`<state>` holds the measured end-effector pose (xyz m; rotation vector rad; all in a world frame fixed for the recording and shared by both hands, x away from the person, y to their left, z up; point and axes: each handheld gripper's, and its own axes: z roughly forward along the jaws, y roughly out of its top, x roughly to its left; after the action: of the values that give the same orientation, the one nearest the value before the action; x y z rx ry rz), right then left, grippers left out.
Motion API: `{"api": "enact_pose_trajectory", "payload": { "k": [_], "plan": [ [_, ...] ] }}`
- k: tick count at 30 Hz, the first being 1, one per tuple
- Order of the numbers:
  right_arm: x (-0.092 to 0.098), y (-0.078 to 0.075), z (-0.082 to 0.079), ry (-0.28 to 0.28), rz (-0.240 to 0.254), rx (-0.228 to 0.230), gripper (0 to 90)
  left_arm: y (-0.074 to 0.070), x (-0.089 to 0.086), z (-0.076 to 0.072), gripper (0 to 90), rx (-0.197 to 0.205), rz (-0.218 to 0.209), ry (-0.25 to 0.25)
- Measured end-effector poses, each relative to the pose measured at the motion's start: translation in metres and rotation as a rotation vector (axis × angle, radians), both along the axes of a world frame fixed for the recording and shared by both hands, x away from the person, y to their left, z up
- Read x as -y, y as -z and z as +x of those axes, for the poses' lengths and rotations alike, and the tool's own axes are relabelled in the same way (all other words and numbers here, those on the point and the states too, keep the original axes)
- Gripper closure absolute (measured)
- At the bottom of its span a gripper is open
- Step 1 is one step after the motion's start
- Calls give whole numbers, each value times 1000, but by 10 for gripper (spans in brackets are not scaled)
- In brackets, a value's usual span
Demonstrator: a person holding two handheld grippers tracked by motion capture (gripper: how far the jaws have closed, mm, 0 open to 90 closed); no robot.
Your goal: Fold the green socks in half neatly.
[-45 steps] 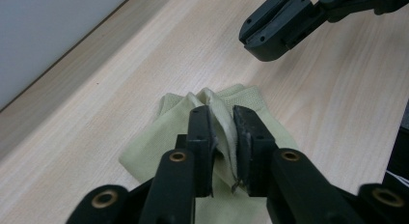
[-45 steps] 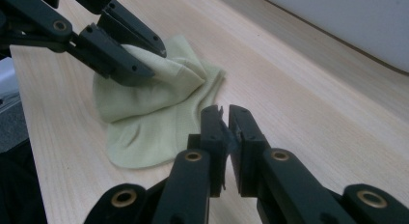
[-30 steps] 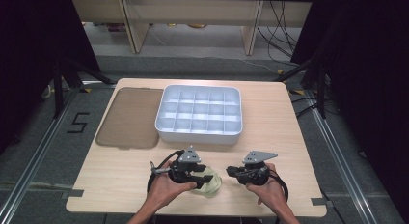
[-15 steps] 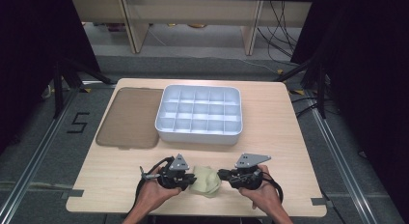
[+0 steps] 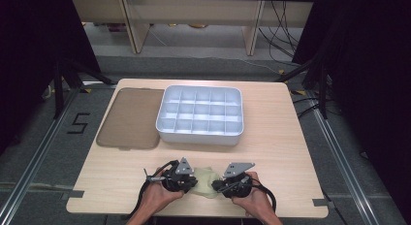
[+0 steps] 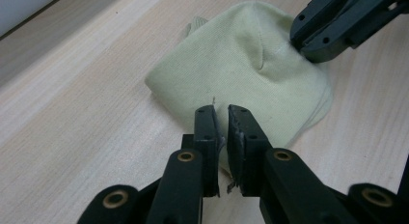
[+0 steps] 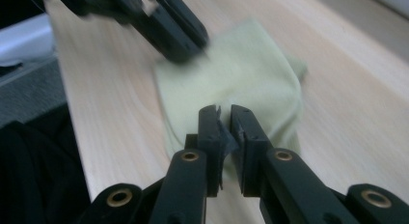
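The left tongs point(image 6: 221, 119) cover the near edge of the cloth point(image 6: 241, 69), hiding their grip.

Both forearms come in over the near edge of the worktop point(image 5: 291, 137), hands low and close together. The left hand-held gripper point(image 5: 190, 182) has just been closing, its jaws now nearly together. The right hand-held gripper point(image 5: 219, 185) faces it, jaws likewise drawn almost together.
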<state>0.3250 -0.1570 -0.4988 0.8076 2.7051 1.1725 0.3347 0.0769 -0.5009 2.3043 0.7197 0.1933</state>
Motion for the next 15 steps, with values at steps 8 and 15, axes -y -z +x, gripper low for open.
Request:
{"api": "enact_pose_trajectory", "payload": {
  "k": [8,15],
  "plan": [
    [7,0,2,15,2,5,832,-2,4,-10,819,-6,5,0],
    [5,-19,13,50,60,57,831,-14,6,9,814,34,-27,-30]
  ]
}}
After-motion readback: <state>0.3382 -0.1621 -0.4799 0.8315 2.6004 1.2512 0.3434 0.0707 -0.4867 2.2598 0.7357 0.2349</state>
